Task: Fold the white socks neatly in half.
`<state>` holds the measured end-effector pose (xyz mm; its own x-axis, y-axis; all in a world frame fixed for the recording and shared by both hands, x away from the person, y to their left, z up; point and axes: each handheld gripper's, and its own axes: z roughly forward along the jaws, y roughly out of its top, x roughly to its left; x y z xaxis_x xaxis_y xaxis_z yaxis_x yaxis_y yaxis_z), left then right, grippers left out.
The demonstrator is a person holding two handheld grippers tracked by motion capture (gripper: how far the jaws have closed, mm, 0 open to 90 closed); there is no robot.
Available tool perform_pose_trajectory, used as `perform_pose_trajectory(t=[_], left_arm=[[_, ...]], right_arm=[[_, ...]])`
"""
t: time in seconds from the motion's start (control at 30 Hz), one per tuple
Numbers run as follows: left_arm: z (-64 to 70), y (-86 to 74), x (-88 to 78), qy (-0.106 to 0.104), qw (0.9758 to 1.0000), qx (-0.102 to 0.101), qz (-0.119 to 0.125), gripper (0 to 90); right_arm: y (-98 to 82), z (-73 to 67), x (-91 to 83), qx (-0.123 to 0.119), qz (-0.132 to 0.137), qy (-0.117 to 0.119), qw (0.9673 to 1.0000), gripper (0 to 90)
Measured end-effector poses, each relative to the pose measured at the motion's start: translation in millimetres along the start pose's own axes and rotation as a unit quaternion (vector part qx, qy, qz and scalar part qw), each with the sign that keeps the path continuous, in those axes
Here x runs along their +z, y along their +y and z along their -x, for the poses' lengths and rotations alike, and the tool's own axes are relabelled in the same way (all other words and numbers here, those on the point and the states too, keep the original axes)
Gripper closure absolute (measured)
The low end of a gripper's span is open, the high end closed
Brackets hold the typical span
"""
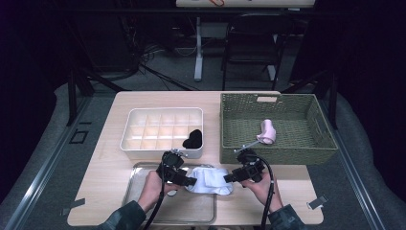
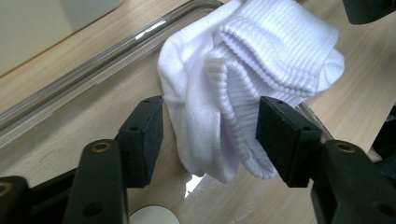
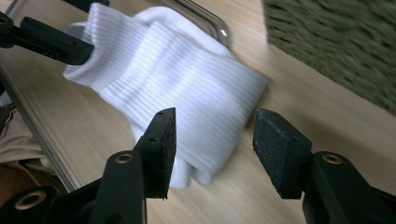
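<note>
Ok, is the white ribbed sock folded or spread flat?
Folded: the white ribbed sock lies bunched in doubled layers, cuff ribs stacked, half on the metal tray's edge.

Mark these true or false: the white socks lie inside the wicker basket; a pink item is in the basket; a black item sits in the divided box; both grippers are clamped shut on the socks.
1. The white socks lie inside the wicker basket. False: they lie on the table at the metal tray.
2. A pink item is in the basket. True.
3. A black item sits in the divided box. True.
4. Both grippers are clamped shut on the socks. False: left gripper and right gripper stand open.
</note>
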<state>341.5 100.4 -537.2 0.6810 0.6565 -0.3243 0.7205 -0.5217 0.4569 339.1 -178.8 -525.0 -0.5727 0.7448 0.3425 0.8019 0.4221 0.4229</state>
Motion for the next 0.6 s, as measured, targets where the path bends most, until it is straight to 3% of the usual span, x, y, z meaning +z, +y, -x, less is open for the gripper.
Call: perform_pose_trajectory(t=[0.03,0.07,0.1,0.13,0.23,0.33,0.43,0.6], left_arm=[[-0.5,-0.2,1.6,0.000,1.0000,-0.001,-0.003,43.2],[-0.5,-0.2,1.6,0.000,1.0000,-0.001,-0.003,44.0],[-0.7,-0.4,3.4,-0.001,1.0000,-0.003,-0.005,44.0],[-0.7,-0.5,5.0,0.000,1.0000,-0.004,-0.008,44.4],[-0.1,-0.9,8.5,-0.001,0.9999,-0.005,-0.011,47.6],[-0.2,-1.3,10.3,-0.005,0.9999,-0.002,-0.013,51.2],[-0.6,-2.2,11.2,-0.010,0.9999,-0.003,-0.012,54.5],[-2.4,-3.4,13.0,-0.013,0.9998,-0.003,-0.014,58.2]], right_arm=[[-1.8,3.1,0.1,0.001,-0.007,0.002,1.0000,49.1],[-4.9,3.0,3.5,0.020,0.009,0.011,0.9997,49.2],[-4.9,3.0,3.5,0.020,0.009,0.011,0.9997,49.2],[-5.6,6.5,2.3,0.007,-0.008,0.012,0.9999,49.1],[-9.8,7.5,10.7,0.016,-0.021,0.017,0.9995,49.0],[-9.9,6.9,19.1,0.028,-0.017,0.026,0.9991,49.6],[-6.7,9.3,23.7,0.016,-0.046,0.036,0.9982,51.1],[-6.5,8.6,30.1,0.019,-0.049,0.039,0.9978,56.5]])
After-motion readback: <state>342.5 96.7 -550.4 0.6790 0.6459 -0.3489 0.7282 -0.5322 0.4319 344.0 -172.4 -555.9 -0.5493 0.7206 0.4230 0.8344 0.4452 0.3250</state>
